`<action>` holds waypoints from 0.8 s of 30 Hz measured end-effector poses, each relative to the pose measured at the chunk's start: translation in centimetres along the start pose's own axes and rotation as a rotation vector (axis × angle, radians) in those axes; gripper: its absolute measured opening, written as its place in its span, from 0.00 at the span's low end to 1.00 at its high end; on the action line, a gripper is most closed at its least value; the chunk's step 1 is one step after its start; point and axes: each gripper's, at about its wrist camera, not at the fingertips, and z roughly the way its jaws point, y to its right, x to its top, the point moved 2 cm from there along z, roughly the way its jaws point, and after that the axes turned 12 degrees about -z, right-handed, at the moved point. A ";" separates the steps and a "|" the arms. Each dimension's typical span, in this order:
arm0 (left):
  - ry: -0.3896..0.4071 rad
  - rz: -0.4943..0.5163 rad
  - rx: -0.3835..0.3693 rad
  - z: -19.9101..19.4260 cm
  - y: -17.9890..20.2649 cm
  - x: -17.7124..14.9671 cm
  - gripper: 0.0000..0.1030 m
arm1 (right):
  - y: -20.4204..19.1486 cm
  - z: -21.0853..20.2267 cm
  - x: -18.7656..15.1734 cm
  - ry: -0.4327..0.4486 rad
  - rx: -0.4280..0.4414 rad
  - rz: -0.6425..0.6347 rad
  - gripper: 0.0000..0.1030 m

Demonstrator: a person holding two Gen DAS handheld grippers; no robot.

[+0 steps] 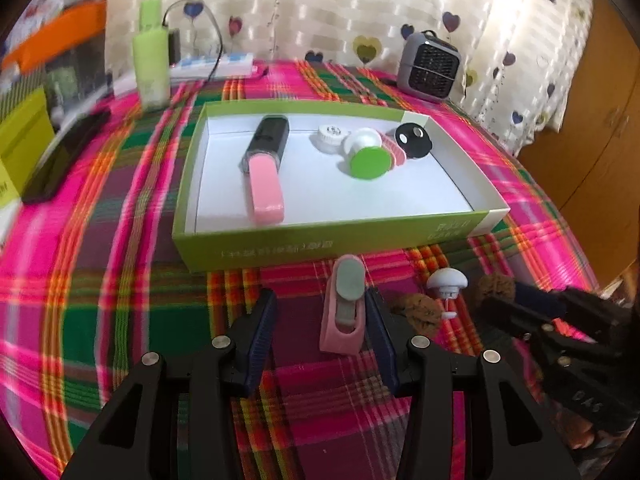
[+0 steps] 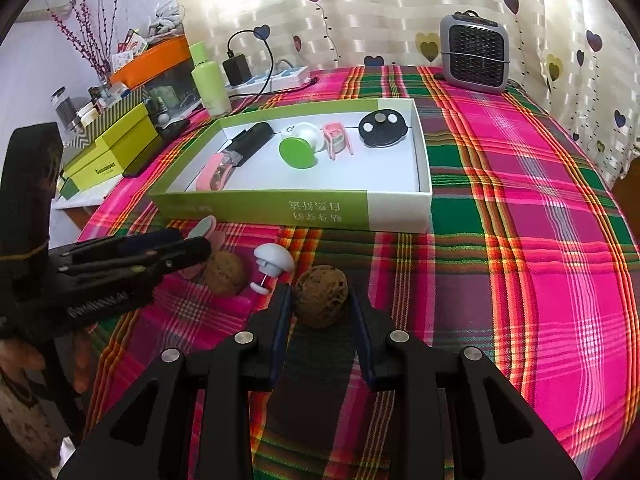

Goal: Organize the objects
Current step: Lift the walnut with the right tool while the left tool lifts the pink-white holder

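A green-and-white box (image 1: 256, 246) (image 2: 400, 210) on the plaid cloth holds a black-and-pink device (image 1: 266, 168), a green-capped white piece (image 1: 368, 162), a white round case (image 1: 330, 136) and a black disc (image 1: 412, 140). My left gripper (image 1: 320, 320) is open around a pink clip with a grey pad (image 1: 344, 312), which stands against its right finger. A white mushroom-shaped piece (image 1: 446, 282) (image 2: 274, 260) and a brown walnut (image 1: 420, 312) (image 2: 226, 272) lie right of it. My right gripper (image 2: 320, 308) is open with a second walnut (image 2: 322, 294) between its fingertips.
A grey fan heater (image 1: 430, 66) (image 2: 474, 54) stands at the back right. A green bottle (image 1: 152, 64) (image 2: 210, 80), a power strip (image 1: 212, 66) and yellow-green boxes (image 2: 116, 144) sit at the back left. The table drops off on the right.
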 end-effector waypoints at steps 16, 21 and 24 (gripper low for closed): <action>0.023 0.009 0.026 0.1 -0.5 0.2 0.28 | 0.0 0.6 0.0 -0.021 -0.002 -0.001 0.29; 0.023 0.000 0.023 0.0 -0.7 0.3 0.23 | 0.0 0.6 0.0 -0.021 -0.003 -0.001 0.29; 0.021 -0.003 0.016 0.0 -0.7 0.3 0.17 | 0.0 0.6 0.1 -0.021 -0.003 -0.002 0.29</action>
